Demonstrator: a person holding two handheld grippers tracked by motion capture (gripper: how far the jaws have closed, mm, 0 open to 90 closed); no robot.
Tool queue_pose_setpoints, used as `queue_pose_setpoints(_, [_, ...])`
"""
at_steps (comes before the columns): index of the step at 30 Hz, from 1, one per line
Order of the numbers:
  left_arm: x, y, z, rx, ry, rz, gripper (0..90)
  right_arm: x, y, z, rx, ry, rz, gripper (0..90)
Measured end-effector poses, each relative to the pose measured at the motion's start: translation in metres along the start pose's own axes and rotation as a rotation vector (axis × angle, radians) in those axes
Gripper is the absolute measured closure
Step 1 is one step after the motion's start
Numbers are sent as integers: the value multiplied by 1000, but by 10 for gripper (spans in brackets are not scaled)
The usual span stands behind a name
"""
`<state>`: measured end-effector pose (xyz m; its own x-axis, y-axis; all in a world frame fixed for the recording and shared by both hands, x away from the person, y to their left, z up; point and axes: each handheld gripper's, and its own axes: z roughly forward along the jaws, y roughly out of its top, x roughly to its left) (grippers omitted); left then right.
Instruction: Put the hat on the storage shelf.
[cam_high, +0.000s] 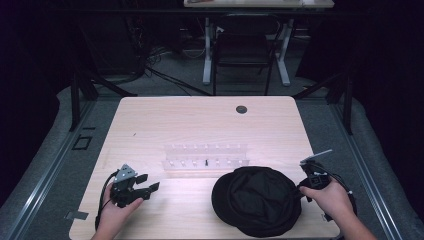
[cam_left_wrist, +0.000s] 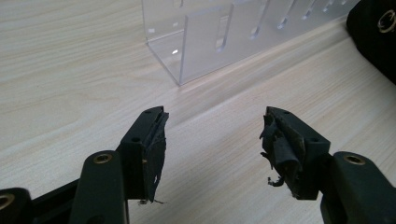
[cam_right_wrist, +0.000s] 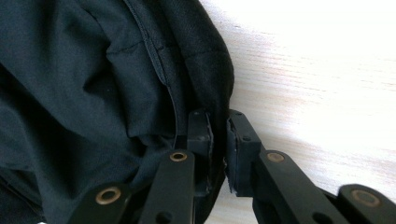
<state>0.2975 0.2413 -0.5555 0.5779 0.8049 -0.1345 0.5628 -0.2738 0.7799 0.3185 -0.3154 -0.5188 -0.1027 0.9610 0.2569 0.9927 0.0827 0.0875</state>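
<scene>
Right gripper (cam_right_wrist: 218, 135) pinches rim of black fabric cap (cam_high: 257, 200) at near right of light wooden table (cam_high: 200, 115), likely for lifting; left gripper (cam_left_wrist: 212, 135) wide open, empty, idle beside clear acrylic slotted rack (cam_left_wrist: 210, 42).

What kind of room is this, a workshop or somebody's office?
Probably a lab or recording room: a bare wooden table on grey carpet, loose cables by another desk behind, and dark surroundings like a curtained-off test area.

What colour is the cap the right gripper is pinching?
Black cap, plain fabric; clearest in the right gripper view.
</scene>
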Motion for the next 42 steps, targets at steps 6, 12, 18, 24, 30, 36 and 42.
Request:
queue_pose_setpoints(6, [0,0,0,0,-1,-4,399,-1,2,6,0,18,19,807])
queue_pose_setpoints(12, [0,0,0,0,-1,-2,399,-1,3,5,19,30,8,838])
queue_pose_setpoints(18, [0,0,0,-2,-1,-5,399,0,4,5,26,24,-2,836])
queue_pose_setpoints(24, [0,0,0,5,-2,-3,399,0,4,5,27,29,-3,849])
queue_pose_setpoints(30, [0,0,0,4,-2,-4,399,-4,3,2,31,56,-11,866])
queue_pose_setpoints(36, [0,0,0,5,-1,-5,399,-3,1,-1,9,83,5,874])
queue_pose_setpoints(42, [1,0,0,5,0,-3,399,-4,0,-7,12,105,-1,875])
